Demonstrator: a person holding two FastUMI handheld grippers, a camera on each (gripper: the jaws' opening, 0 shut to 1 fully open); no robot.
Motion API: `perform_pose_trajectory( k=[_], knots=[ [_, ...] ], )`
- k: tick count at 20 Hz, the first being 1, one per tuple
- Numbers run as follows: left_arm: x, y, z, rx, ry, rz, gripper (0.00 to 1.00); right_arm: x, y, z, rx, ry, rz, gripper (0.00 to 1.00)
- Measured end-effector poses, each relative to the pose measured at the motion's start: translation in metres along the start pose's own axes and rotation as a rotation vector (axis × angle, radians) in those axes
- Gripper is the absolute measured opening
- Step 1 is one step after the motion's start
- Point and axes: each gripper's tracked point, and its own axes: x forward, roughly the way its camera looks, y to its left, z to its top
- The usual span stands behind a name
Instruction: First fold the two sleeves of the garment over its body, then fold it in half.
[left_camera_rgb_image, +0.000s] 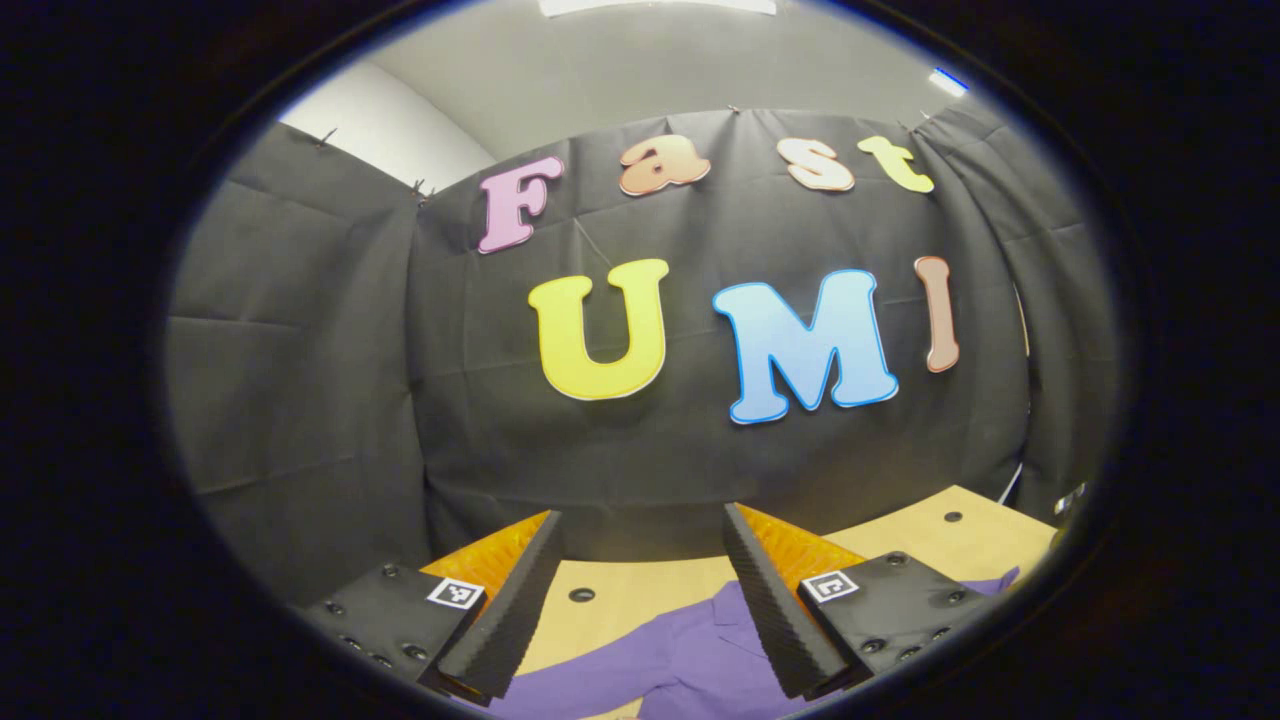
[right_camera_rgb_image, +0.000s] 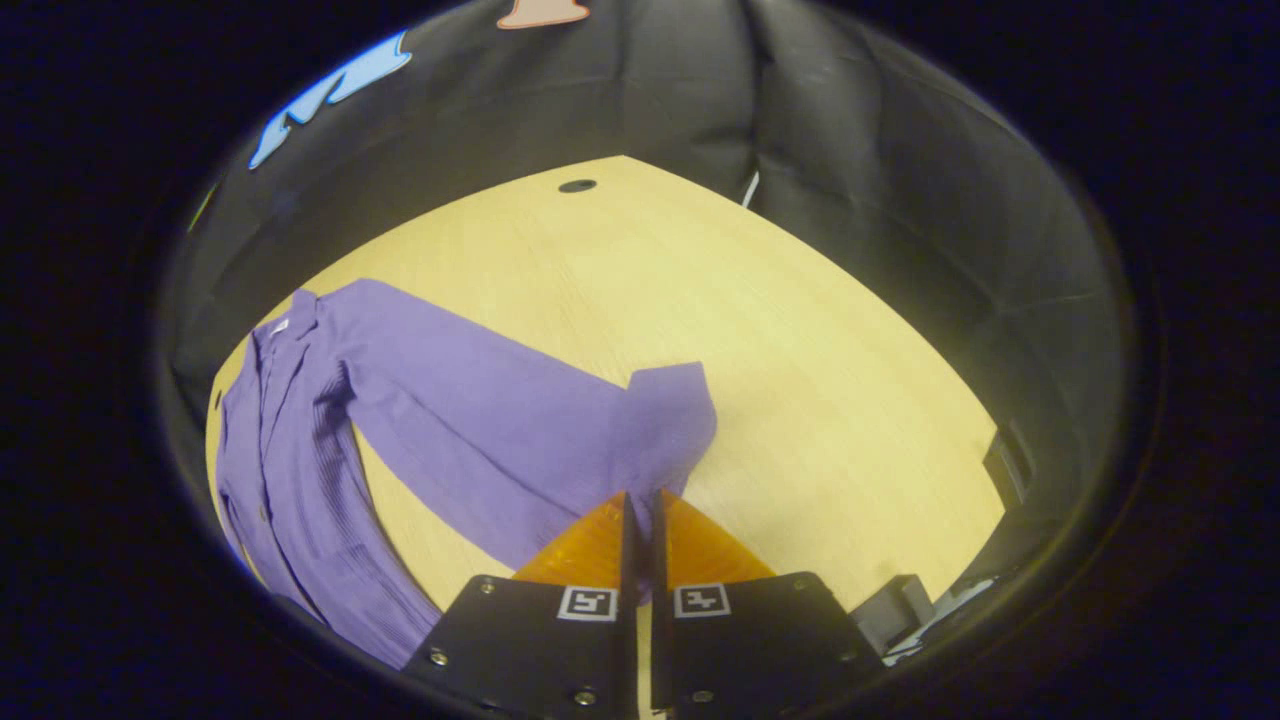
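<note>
Even overhead light, strong fisheye warping

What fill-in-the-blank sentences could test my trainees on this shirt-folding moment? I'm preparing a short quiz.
1. The right gripper is ____ on the cuff end of the purple shirt's sleeve.
2. The left gripper has its fingers spread ____, with nothing between them.
3. The purple shirt lies on a light ____ table.
4. In the right gripper view the sleeve lies stretched away from the shirt's body, not yet ____ over it.

Missing words: shut; open; wooden; folded
</note>
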Motion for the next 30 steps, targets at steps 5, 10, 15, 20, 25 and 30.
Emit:
perform_pose_trajectory(
  k=[5, 10, 15, 20, 25, 30],
  knots=[
    [-0.004, 0.017, -0.003, -0.007, -0.001, 0.028, 0.99, -0.019, 0.022, 0.021, 0.04, -0.036, 0.076, 0.06],
    [-0.003, 0.025, -0.011, -0.04, 0.01, 0.036, 0.99, -0.054, 0.079, 0.054, -0.02, -0.129, 0.2, 0.06],
    [-0.006, 0.039, -0.012, -0.054, 0.004, 0.048, 1.0, -0.089, 0.163, 0.078, -0.047, -0.186, 0.365, 0.06],
    [-0.011, 0.066, -0.019, -0.061, 0.01, 0.086, 1.0, -0.122, 0.244, 0.105, -0.047, -0.236, 0.514, 0.06],
    [-0.021, 0.1, -0.028, -0.061, 0.024, 0.138, 1.0, -0.141, 0.327, 0.116, -0.09, -0.256, 0.629, 0.06],
    [-0.03, 0.139, -0.037, -0.045, 0.041, 0.198, 1.0, -0.154, 0.414, 0.095, -0.171, -0.223, 0.725, 0.06]
  ],
)
